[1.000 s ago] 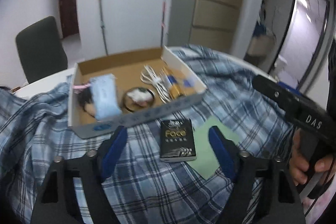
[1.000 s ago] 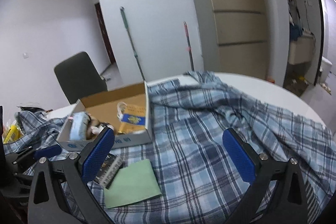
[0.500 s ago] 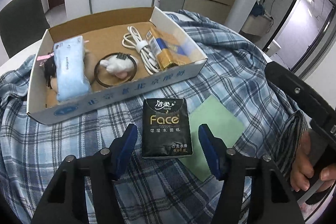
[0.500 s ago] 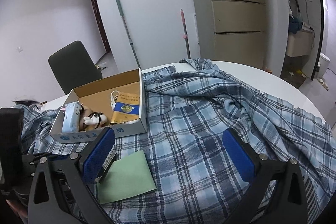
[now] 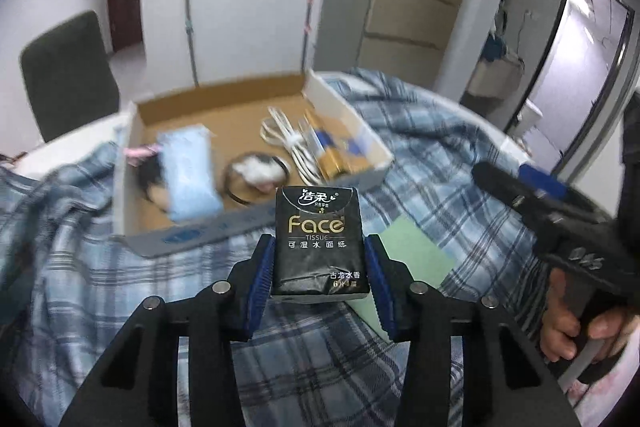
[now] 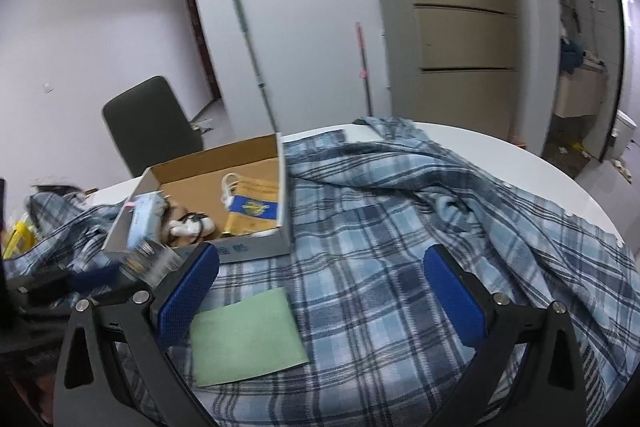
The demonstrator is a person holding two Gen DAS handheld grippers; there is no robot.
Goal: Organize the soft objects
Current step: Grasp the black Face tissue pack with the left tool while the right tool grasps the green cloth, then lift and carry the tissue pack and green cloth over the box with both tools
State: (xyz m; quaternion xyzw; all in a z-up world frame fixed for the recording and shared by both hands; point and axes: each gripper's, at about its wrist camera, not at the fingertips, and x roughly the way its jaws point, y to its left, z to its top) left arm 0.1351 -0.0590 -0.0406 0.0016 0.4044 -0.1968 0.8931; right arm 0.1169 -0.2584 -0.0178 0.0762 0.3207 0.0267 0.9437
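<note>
On my far left the plaid shirt spreads over the round table, and the cardboard box sits on it. In the box, from left to right, I see a pale blue tissue pack, a small white plush inside a dark ring, a coiled white cable and a gold and blue packet. My left gripper is just in front of the box's near wall. Its jaws have just been closing, and the blue pads now press both sides of the black tissue pack, which I hold up off the cloth, label facing me. Just right of it a green cloth lies flat on the shirt. Further right comes my right hand, wrapped round the handle of the right gripper. From that gripper's own camera its jaws stand wide apart with nothing between them, hovering over the shirt, the green cloth just inside the left finger
</note>
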